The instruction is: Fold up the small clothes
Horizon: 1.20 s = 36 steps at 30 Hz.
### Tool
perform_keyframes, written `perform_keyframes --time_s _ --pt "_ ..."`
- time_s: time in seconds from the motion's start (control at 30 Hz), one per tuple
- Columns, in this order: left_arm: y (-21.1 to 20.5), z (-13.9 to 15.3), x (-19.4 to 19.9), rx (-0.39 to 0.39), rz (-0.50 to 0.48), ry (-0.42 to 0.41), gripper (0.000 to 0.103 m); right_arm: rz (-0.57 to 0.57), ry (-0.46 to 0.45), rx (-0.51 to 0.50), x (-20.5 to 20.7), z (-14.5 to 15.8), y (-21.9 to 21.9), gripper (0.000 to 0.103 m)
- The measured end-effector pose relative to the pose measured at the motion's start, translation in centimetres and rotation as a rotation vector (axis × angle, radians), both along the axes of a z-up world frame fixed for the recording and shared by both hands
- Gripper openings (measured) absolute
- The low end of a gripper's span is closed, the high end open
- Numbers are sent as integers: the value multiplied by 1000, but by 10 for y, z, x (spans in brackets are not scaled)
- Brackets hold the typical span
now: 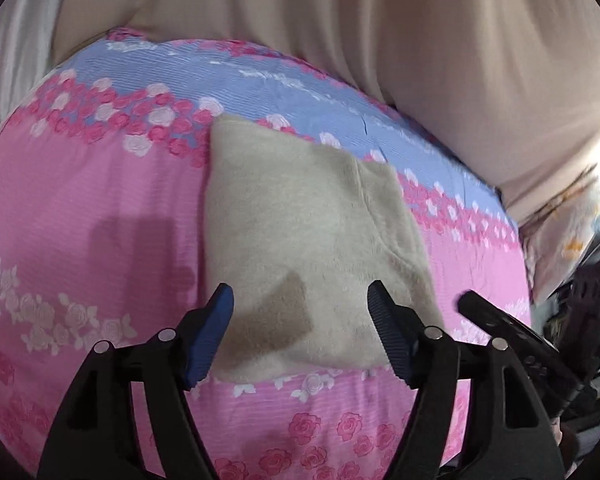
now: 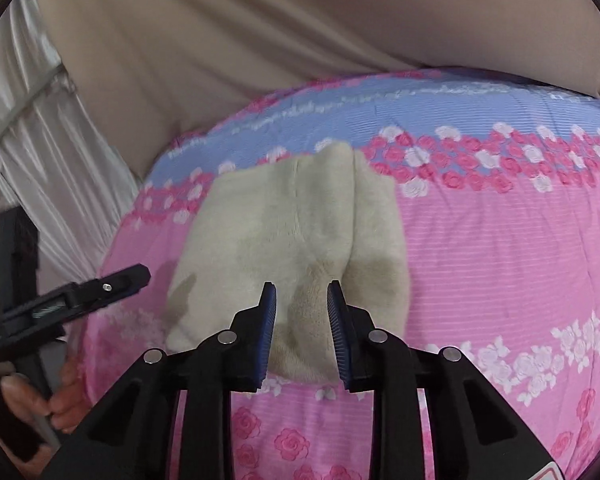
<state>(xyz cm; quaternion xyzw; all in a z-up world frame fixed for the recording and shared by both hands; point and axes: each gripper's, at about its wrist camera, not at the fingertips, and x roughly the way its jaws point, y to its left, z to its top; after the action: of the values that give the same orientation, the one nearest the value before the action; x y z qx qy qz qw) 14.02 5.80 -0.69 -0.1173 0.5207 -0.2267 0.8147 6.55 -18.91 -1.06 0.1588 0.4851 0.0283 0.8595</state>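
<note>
A folded beige fleece garment [image 1: 300, 220] [image 2: 292, 220] lies flat on a pink and blue rose-print bedsheet [image 1: 80, 208] [image 2: 500, 264]. My left gripper [image 1: 300, 292] hangs just above the garment's near edge, jaws wide open, with only cloth below them. My right gripper [image 2: 301, 287] hovers over the near right part of the garment, its jaws a narrow gap apart; fleece shows through the gap, and the pads do not press on it. In the left wrist view the right gripper's fingers [image 1: 496, 320] sit just right of the garment. The left gripper's fingers [image 2: 128, 278] appear at the garment's left in the right wrist view.
A large beige cushion or padded headboard [image 1: 420, 60] [image 2: 260, 40] bounds the far side of the bed. White draped fabric [image 2: 52, 152] hangs at the left. A person's hand [image 2: 60, 400] holds the left gripper's handle. Dark clutter [image 1: 592, 300] lies off the bed's right side.
</note>
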Motion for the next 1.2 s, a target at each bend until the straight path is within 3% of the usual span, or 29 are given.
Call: perform_keyframes --time_s 0.1,0.2,0.33,0.4,0.47,0.57,0.7,0.8,1.0,1.13,1.2 --pt "-22 -34 6 68 -51 55 67 -24 167 38 16 -64 -8 20" --pt "-36 -54 1 209 -87 4 68 -61 156 85 13 -48 -13 21" --pt "-37 -37 -9 225 -98 -33 72 1 68 -78 6 -11 5 22" --pt "-36 -45 -9 218 -88 -9 73 31 127 -128 10 -31 11 28" --pt "-34 -46 -11 232 -70 -8 73 8 191 -122 10 -55 6 27" --pt "-32 -33 -20 224 -61 -16 73 -59 108 -78 -6 -25 2 32" --pt "-30 -23 -36 255 -31 -44 82 -104 -22 -162 -29 14 7 68" --pt "-34 -19 -46 303 -24 -68 88 -125 -81 -193 -44 26 10 78" --pt "-41 -9 -64 347 10 -161 89 -174 -70 -177 -62 18 14 82" --pt "-48 -7 -73 396 34 -205 89 -153 -67 -202 -72 12 25 82" --pt "-49 -7 -76 385 30 -207 89 -138 -73 -218 -75 12 30 82"
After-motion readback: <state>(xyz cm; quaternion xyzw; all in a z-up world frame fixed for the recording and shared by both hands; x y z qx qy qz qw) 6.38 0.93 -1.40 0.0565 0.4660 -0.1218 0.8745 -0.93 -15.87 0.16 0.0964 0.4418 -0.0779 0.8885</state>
